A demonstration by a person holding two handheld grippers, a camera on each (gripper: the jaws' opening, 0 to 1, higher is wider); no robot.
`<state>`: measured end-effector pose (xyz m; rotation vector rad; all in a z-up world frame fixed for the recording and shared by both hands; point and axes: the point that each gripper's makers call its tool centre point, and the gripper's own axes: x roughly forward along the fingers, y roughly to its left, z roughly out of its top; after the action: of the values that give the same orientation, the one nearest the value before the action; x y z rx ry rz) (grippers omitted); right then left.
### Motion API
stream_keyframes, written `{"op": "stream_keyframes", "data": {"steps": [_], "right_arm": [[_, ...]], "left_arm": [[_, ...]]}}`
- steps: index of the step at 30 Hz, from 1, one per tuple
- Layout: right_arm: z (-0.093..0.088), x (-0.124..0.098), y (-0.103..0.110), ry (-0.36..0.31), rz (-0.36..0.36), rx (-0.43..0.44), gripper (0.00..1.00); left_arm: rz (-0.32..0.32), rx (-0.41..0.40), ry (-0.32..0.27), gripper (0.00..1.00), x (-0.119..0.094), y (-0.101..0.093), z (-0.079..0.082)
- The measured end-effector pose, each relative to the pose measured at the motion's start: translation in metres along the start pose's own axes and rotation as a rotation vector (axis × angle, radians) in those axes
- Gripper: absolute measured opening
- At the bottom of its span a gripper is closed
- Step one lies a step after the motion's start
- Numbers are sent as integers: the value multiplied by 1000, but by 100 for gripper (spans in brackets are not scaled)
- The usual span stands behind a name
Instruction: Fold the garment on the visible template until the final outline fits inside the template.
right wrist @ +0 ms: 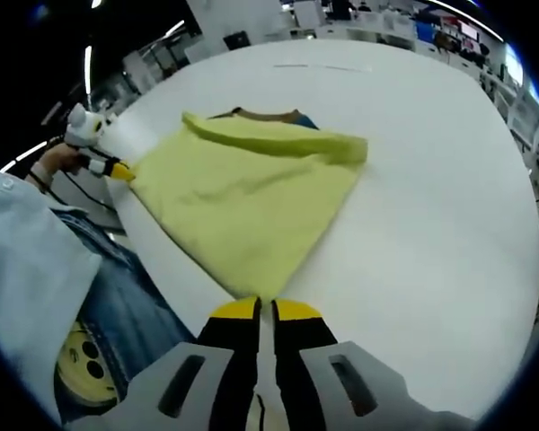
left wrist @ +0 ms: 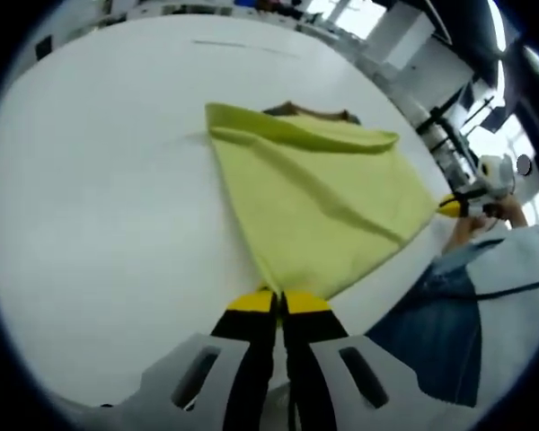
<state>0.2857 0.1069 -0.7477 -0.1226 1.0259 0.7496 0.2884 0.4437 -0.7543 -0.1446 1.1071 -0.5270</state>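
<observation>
A yellow-green garment (left wrist: pixel 328 193) lies partly spread on the white table (left wrist: pixel 99 206), its far edge folded into a thick band. My left gripper (left wrist: pixel 277 301) is shut on one near corner of it. In the right gripper view the same garment (right wrist: pixel 251 197) narrows to a corner, and my right gripper (right wrist: pixel 265 310) is shut on that corner. Each gripper also appears in the other's view, pinching its corner: the right gripper (left wrist: pixel 458 205) and the left gripper (right wrist: pixel 117 169). A brown edge (right wrist: pixel 269 114) peeks out from behind the far fold; the rest of it is hidden.
The person's jeans (right wrist: pixel 117 296) and light sleeve (left wrist: pixel 521 269) stand against the table's near edge between the grippers. Desks and equipment (left wrist: pixel 440 117) lie beyond the table. A wide white tabletop (right wrist: pixel 431 197) surrounds the garment.
</observation>
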Motion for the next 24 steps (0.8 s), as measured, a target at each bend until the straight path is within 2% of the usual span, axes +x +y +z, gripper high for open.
{"op": "stream_keyframes", "data": {"steps": [4,12,20,24], "right_arm": [[2,-3,-1,-7,-5,-1,3],[9,-8,1,-19,-5,-15,2],[25,-24,3,-63,-13,-42,1],[27,-29,7,-76,-5,-47,1]], "left_arm": [[-1,-10,-6,0,-3,-1,1],[-4,20,-16,0,-12,-5,8],[-11,36,-27,0,-22,-5,15],[-22,34,-24,0,-22,-5,12]]}}
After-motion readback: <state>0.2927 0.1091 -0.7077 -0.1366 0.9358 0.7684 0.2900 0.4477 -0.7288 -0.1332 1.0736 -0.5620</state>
